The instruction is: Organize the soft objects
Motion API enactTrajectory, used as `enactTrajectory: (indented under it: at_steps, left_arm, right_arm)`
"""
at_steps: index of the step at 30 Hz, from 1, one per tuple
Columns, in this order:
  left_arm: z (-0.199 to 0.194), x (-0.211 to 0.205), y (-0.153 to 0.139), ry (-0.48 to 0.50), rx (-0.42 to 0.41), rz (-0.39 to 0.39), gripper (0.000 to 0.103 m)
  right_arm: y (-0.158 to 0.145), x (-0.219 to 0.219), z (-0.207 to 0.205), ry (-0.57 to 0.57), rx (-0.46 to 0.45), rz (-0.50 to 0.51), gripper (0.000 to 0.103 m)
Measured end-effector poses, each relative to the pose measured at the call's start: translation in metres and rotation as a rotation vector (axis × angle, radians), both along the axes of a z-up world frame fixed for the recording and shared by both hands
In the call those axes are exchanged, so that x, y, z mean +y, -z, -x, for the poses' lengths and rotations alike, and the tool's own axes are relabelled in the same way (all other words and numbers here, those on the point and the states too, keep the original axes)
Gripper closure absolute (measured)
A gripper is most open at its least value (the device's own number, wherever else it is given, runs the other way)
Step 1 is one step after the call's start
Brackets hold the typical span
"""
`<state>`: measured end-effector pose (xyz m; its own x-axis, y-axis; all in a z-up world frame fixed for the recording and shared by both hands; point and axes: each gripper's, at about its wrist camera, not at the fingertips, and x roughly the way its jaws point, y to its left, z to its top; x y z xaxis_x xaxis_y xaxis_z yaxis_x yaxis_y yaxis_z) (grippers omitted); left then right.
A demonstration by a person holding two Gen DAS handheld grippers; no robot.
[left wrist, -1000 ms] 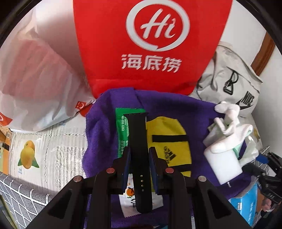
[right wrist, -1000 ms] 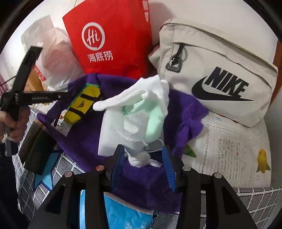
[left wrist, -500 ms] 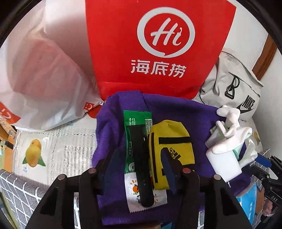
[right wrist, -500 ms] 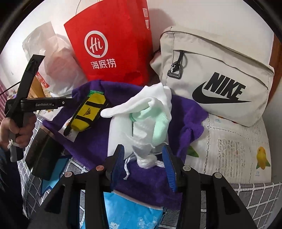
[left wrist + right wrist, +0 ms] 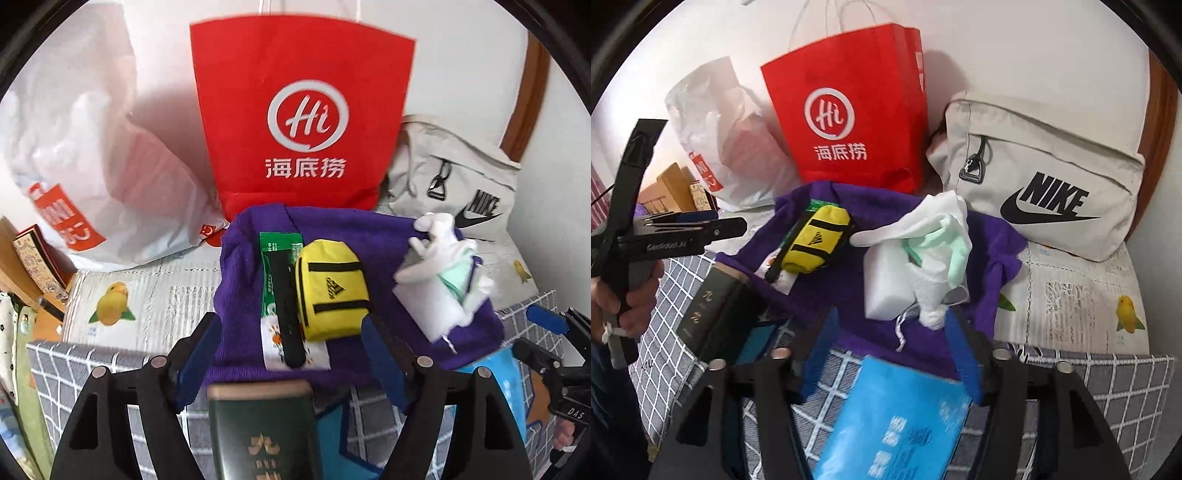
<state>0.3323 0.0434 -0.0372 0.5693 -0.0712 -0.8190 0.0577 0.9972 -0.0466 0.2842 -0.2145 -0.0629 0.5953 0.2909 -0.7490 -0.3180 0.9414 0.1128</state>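
Both of your grippers have pulled back from the pile, and their jaws have just been opening. Your left gripper was clamped on the black watch strap a second ago; now its blue pads stand wide apart and press on nothing, with the strap lying free beyond them on the green-and-white sachet. Just to the right of the strap, touching it, sits the small yellow pouch with black bands. All three rest on the purple cloth.

Your right gripper has let go of the knotted white bundle. Its pads are spread, and the knot lies just beyond the right fingertip; whether it touches, you cannot tell. The bundle belongs to a heap of white cloths with a pale green piece, leaning on a white block, on the right part of the same purple cloth.

A dark green box with gold characters stands close under your left gripper, at the near edge of the cloth. A blue packet lies under your right gripper on the grey checked cover. Behind the pile, against the wall, stand a white plastic bag, a red paper bag and a beige sling bag. In the right wrist view your left hand grips its handle at the left edge.
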Motion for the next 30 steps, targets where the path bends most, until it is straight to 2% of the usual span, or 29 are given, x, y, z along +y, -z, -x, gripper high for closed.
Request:
enactTrajectory:
  at_steps: [7, 9, 12, 16, 30]
  left_arm:
    - [0.056, -0.002, -0.022, -0.013, -0.034, 0.018, 0.016]
    - [0.073, -0.002, -0.025, -0.023, -0.032, 0.018, 0.012]
    - [0.096, -0.004, -0.028, -0.025, -0.041, 0.014, 0.012]
    - [0.13, -0.008, -0.032, -0.038, -0.059, 0.005, 0.007]
    - [0.235, -0.025, -0.039, -0.075, -0.104, 0.001, 0.006]
  right_arm:
    - [-0.013, 0.009, 0.041, 0.044, -0.01, 0.012, 0.031]
    - [-0.016, 0.009, 0.052, 0.06, -0.025, 0.007, 0.019]
    - [-0.021, 0.01, 0.069, 0.11, -0.052, 0.007, 0.012]
    - [-0.023, 0.012, 0.088, 0.146, -0.053, 0.004, 0.009]
    - [-0.033, 0.014, 0.177, 0.161, -0.099, 0.018, 0.005]
